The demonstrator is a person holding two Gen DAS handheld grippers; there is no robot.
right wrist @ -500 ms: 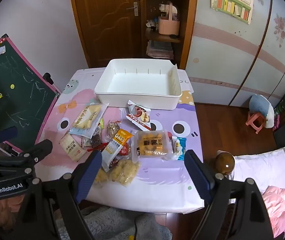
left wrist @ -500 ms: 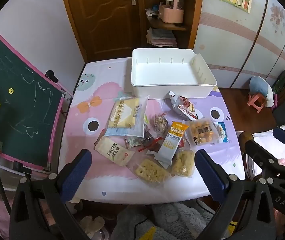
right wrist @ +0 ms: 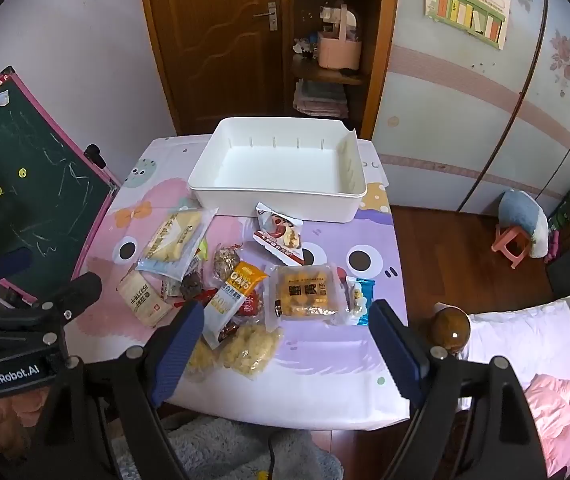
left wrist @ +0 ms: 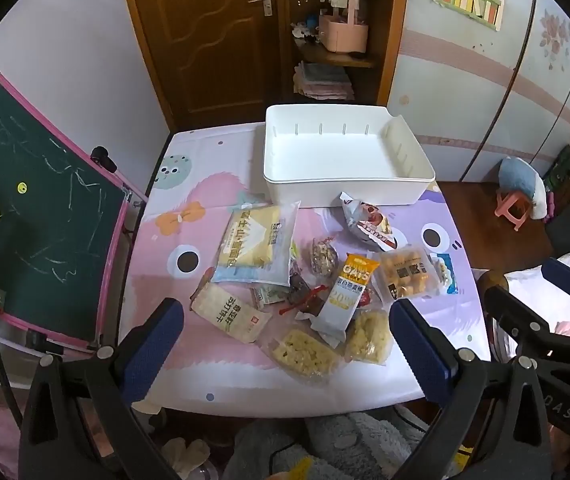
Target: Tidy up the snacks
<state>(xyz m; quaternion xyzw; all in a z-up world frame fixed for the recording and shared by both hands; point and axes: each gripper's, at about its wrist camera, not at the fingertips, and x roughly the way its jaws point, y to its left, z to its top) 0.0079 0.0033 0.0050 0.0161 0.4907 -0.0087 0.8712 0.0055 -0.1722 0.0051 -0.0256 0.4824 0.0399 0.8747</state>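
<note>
hovering over the snack pile (left wrist: 317,280) mid-table, left gripper (left wrist: 285,344) and right gripper (right wrist: 285,344) both spread wide, nothing held. white bin (left wrist: 345,152) at 12 o'clock, empty. packets look light, crinkly, slippery; pinch a sealed edge, not the crushable contents.

This is a home, most likely a child's bedroom. A low table (left wrist: 213,376) wears a pastel cartoon-print cloth and stands before a wooden door (left wrist: 205,36) and a corner shelf (left wrist: 337,56) with a pink basket (left wrist: 343,34) and folded cloths. A pink-framed chalkboard (left wrist: 37,216) leans at the left. Floral wardrobe doors (right wrist: 485,92), a small pink stool (right wrist: 512,245) and pink bedding (right wrist: 561,416) fill the right.
</note>
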